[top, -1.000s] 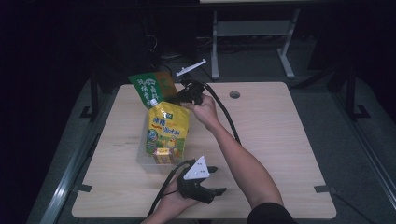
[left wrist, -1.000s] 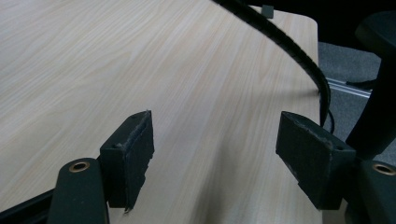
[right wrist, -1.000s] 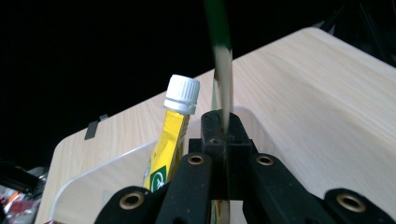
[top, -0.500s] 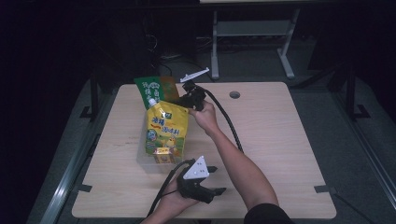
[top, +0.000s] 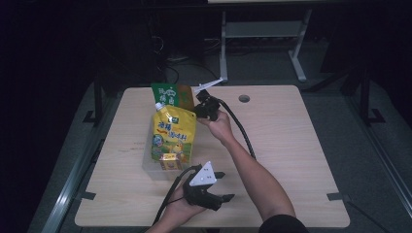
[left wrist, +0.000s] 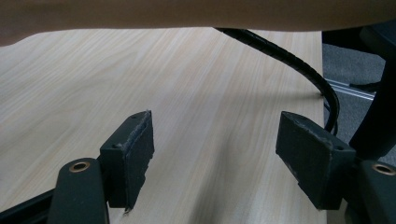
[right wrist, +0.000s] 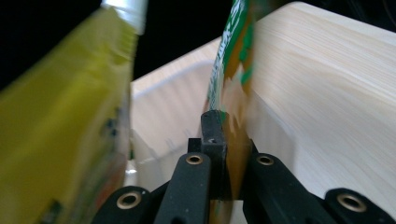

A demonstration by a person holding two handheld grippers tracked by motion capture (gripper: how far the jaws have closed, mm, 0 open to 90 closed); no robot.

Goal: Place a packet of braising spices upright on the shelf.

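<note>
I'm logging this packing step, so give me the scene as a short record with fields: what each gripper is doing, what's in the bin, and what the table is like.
right gripper: shut on the green and brown packet, at the far end of the bin
left gripper: fingers open, nothing between them, low over the table near the front edge
clear bin: holds the yellow spout pouch, leaning with its white cap uppermost
packet position: upright, beside the pouch, at the bin's far wall
table: light wood, round hole near the far edge
</note>
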